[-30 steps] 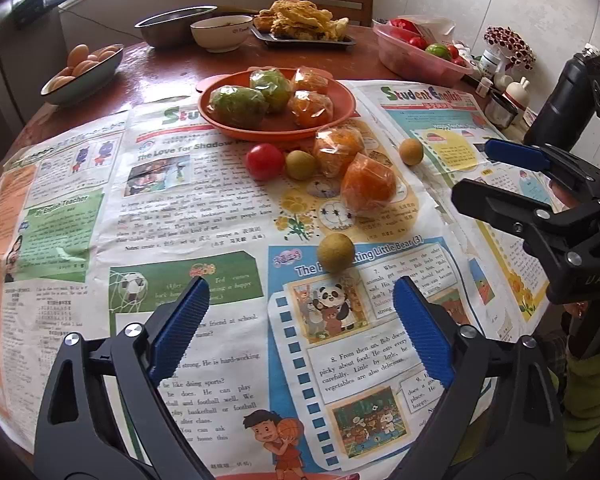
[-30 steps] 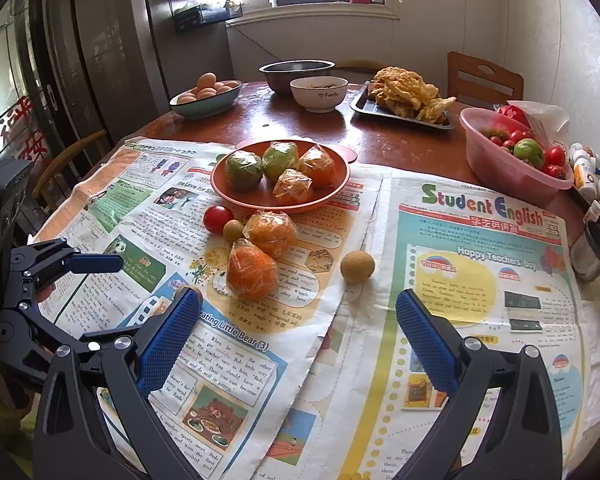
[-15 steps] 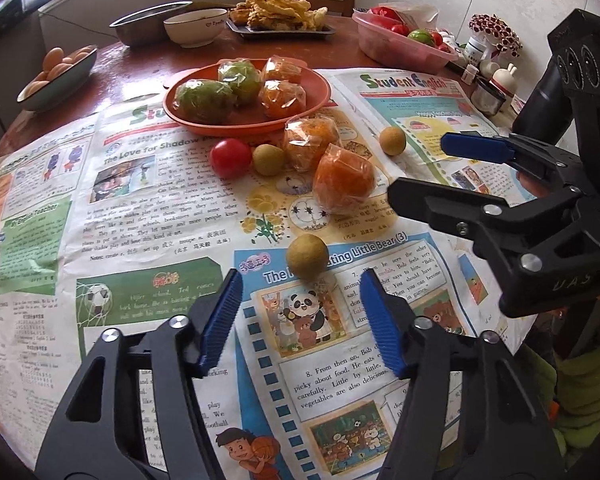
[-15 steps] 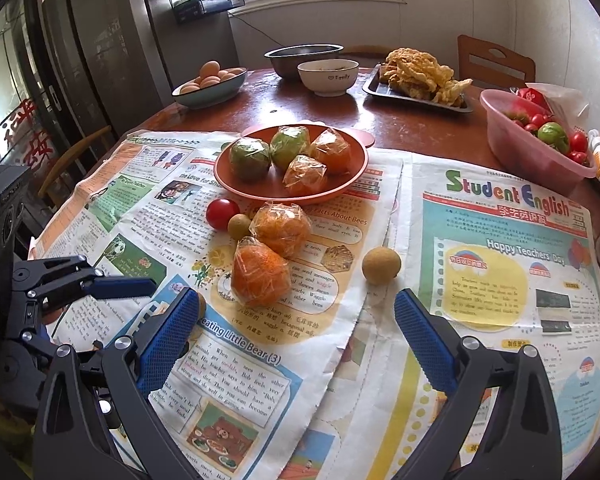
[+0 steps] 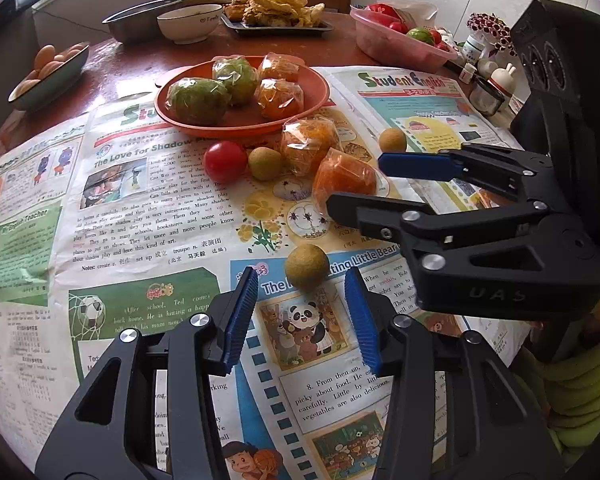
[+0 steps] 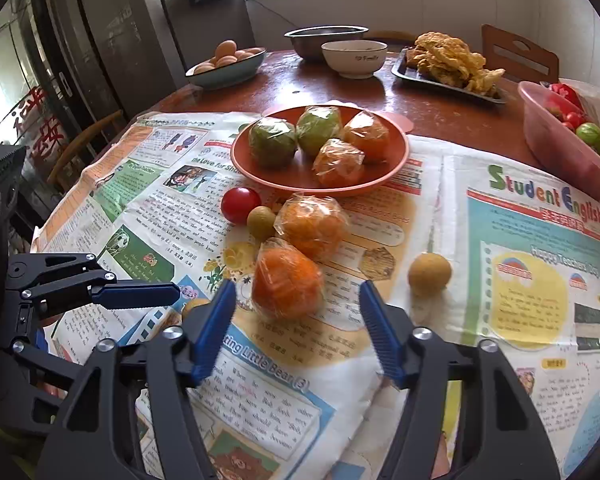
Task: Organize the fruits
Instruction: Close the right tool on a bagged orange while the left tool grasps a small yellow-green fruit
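Left tool: jaws apart with nothing between the pads, having just been closing. A small round tan fruit lies on the newspaper just past the tips, at 12 o'clock, apart from both pads.

Right tool: jaws likewise apart and gripping nothing, having just been closing. A plastic-wrapped orange sits just beyond the tips at 12 o'clock, untouched. A second wrapped orange lies directly behind it, touching it. At 2 o'clock from the tool, a second tan fruit rests alone on the paper.

Further out at 11 o'clock, a red tomato and a small greenish fruit lie side by side beside the far orange.

Beyond these stands an orange plate carrying two wrapped green fruits and two wrapped oranges.

The table also bears a bowl of eggs, a white bowl, a tray of fried food and a pink tub of produce at the far edge.
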`<state>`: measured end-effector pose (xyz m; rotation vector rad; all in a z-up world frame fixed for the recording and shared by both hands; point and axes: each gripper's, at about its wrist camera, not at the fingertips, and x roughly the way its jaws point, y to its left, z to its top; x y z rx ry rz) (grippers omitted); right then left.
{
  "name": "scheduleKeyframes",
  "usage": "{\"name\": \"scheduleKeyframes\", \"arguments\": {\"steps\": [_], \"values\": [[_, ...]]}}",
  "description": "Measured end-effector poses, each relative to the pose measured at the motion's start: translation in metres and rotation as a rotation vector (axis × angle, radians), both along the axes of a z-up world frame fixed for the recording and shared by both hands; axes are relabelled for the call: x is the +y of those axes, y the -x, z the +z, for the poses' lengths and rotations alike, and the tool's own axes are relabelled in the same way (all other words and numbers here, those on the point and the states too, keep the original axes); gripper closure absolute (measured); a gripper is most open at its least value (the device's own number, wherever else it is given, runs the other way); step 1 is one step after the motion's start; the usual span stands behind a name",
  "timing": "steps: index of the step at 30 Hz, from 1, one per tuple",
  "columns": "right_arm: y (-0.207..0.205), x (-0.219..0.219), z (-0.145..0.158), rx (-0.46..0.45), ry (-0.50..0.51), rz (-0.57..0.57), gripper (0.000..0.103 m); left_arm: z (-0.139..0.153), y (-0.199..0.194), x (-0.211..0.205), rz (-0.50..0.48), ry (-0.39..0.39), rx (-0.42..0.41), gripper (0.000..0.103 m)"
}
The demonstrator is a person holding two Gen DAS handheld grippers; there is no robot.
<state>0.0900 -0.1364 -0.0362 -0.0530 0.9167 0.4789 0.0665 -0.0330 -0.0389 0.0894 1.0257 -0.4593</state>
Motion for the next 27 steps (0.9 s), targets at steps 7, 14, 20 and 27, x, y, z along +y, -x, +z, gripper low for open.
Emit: {"name": "scheduleKeyframes", "arguments": {"steps": [7, 14, 20, 27], "values": [[-0.007, 0.006, -0.007, 0.009, -0.009, 0.031, 0.065, 0.0, -0.003, 0.002, 0.001, 0.002, 0.006, 0.072], [-0.007, -0.008, -0.005, 0.006, -0.018, 0.007, 0.065, -0.004, -0.01, -0.003, -0.014, 0.005, 0.016, 0.08], [-0.006, -0.021, -0.006, 0.008, -0.026, -0.015, 0.065, -0.005, -0.013, -0.01, -0.028, 0.004, 0.012, 0.086], [-0.004, -0.028, -0.002, 0.001, -0.035, -0.026, 0.065, -0.001, -0.012, -0.01, -0.033, 0.008, 0.004, 0.086]]}}
